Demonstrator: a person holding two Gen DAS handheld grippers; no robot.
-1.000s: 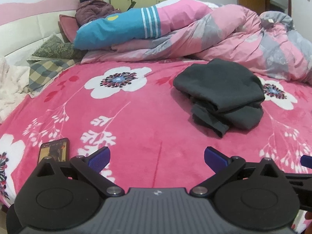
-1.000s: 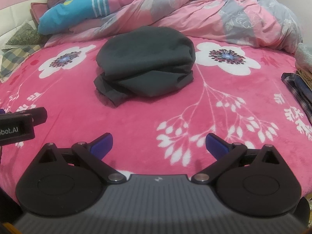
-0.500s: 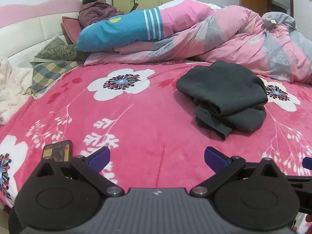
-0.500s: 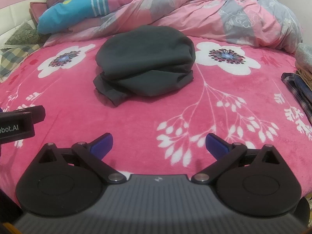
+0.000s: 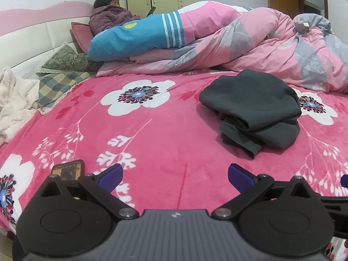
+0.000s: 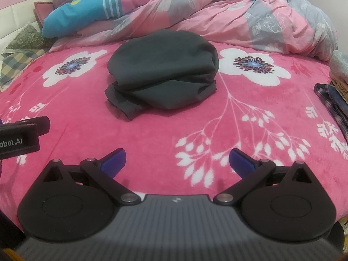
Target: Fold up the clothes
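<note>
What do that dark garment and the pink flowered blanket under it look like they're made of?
Dark garment: looks like a thin, smooth woven or light knit in matte charcoal. It folds in soft, limp layers with no sheen, and a hemmed strip pokes out at its lower left; exact fibre can't be told.

Pink flowered blanket: seems plush fleece, with a fuzzy nap visible in the close foreground, printed with white flowers.

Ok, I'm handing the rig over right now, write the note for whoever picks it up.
Left gripper: open, empty, held low over the pink blanket, short of the clothes.
Right gripper: open, empty, facing the dark garment head-on.
The dark garment lies in a folded bundle mid-bed, one loose end sticking out at its near left corner.
A stack of clothes sits at the right edge of the bed. A phone lies by the left gripper.
Done: the garment looks folded. Left: probably tuck the loose end and move it to the stack.
</note>
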